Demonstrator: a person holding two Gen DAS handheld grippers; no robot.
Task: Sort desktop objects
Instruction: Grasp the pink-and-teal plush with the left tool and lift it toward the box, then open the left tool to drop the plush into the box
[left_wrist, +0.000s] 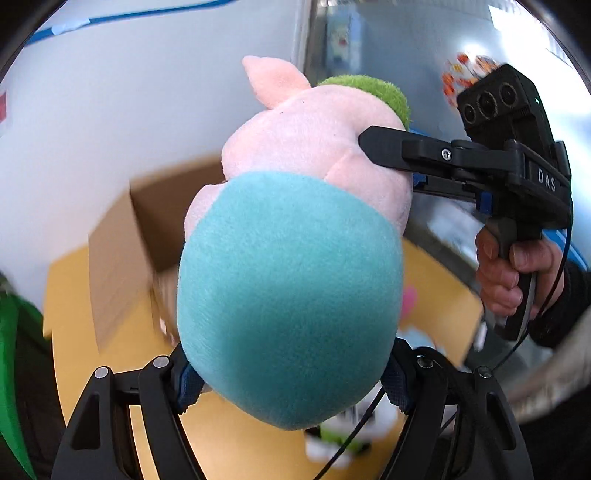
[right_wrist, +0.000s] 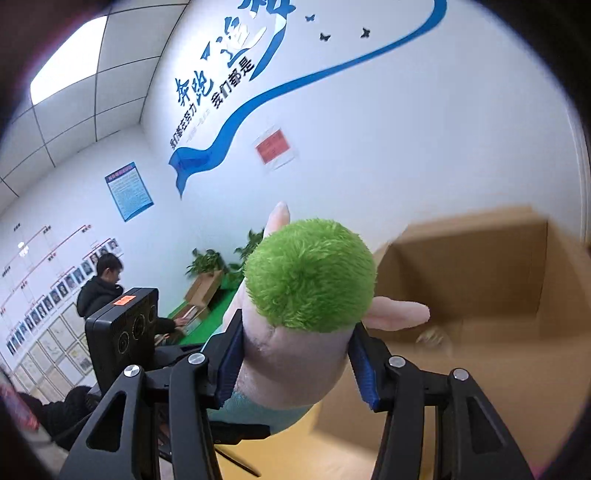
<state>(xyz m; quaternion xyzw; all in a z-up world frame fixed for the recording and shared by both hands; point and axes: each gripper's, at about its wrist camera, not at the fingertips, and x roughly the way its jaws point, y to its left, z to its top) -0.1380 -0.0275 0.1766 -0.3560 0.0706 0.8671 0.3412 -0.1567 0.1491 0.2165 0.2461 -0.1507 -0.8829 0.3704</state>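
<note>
A pink plush toy (left_wrist: 317, 140) with a teal body and a green tuft is held in the air by both grippers. My left gripper (left_wrist: 291, 384) is shut on its teal body. My right gripper (right_wrist: 295, 362) is shut on its pink head, just below the green tuft (right_wrist: 310, 273). In the left wrist view the right gripper (left_wrist: 388, 158) comes in from the right and grips the head. An open cardboard box (left_wrist: 147, 229) stands on the yellow table behind the toy. It also shows in the right wrist view (right_wrist: 480, 273).
Small blurred objects lie on the yellow table (left_wrist: 229, 443) below the toy, among them a white and green item (left_wrist: 343, 439) and something pink (left_wrist: 408, 302). A seated person (right_wrist: 103, 291) and potted plants (right_wrist: 207, 262) are far off by the wall.
</note>
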